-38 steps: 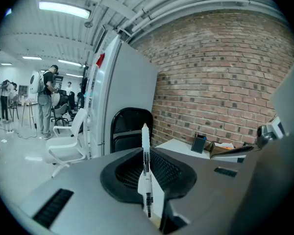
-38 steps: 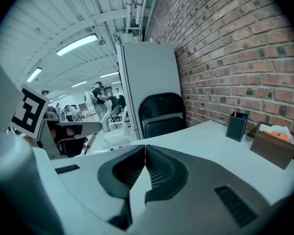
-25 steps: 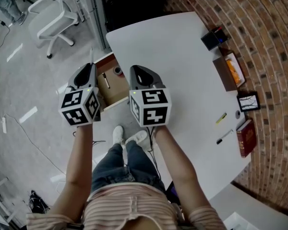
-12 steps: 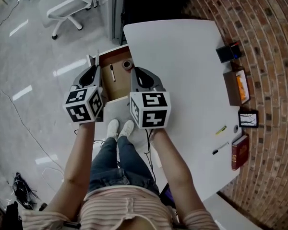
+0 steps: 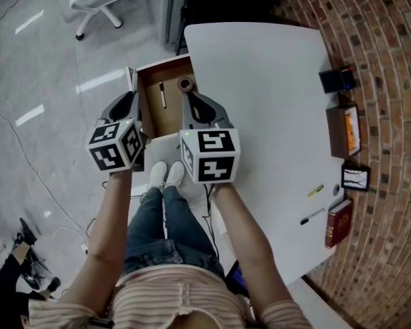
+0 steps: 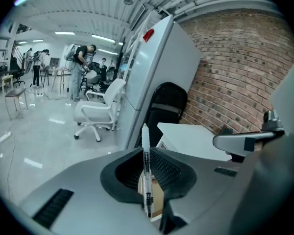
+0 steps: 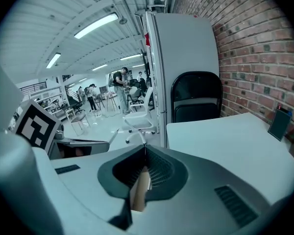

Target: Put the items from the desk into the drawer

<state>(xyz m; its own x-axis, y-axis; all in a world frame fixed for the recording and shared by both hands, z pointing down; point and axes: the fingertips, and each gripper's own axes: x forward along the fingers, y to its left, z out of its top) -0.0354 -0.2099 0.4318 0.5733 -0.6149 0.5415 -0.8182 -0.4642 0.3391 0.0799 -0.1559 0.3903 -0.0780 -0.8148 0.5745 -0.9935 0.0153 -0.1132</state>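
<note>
Now the left gripper (image 6: 145, 153) is squeezed tight on a thin see-through pen (image 6: 147, 190), beside the open drawer (image 5: 170, 118). It looks light and slippery, so hold its middle. The right gripper (image 7: 144, 150) is closed with nothing in it.

light: bright, even, ceiling strip lights (image 7: 95, 26) | glare: streaks on floor (image 5: 29, 115) | edges: fisheye-bent, dark corners | focus: sharp

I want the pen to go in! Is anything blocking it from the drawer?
Nothing visible blocks it. The left gripper holds the pen at the edge of the open drawer. Inside lie only a second pen and a tape roll, with bare floor beside them.
</note>
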